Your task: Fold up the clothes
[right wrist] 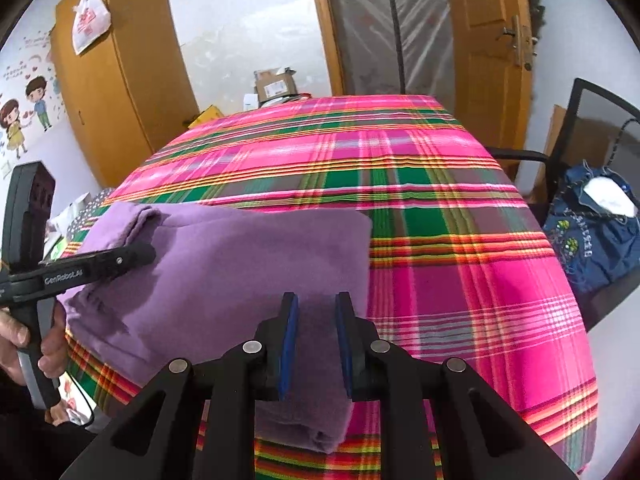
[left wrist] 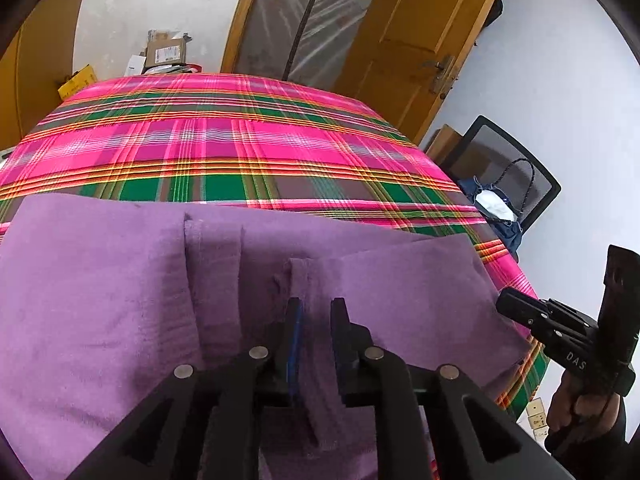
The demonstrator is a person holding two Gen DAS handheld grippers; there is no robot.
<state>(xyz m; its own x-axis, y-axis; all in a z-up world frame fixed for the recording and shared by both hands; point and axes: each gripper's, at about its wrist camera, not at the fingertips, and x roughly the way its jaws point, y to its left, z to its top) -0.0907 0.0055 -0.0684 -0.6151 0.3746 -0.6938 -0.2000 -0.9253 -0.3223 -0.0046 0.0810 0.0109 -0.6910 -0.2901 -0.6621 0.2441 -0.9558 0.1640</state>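
Note:
A folded purple garment (left wrist: 120, 280) lies on the near part of the pink and green plaid tablecloth (left wrist: 224, 148). My left gripper (left wrist: 318, 308) hangs low over its middle, jaws apart, with a narrow raised fold of cloth just ahead of the tips and nothing pinched. In the right wrist view the left gripper (right wrist: 148, 254) reaches over the purple garment (right wrist: 248, 256) near its left end. My right gripper (right wrist: 317, 304) stands open above the garment's near right corner, blue pads apart. The right gripper (left wrist: 508, 306) also shows at the cloth's right edge.
The table's plaid cloth (right wrist: 460, 240) stretches away beyond the garment. A black mesh chair (left wrist: 516, 176) with a blue bag (right wrist: 592, 240) stands to the right. A wooden door (left wrist: 404, 40), a wardrobe (right wrist: 116, 72) and cardboard boxes (left wrist: 166, 50) stand behind. A hand (right wrist: 48, 344) grips the left handle.

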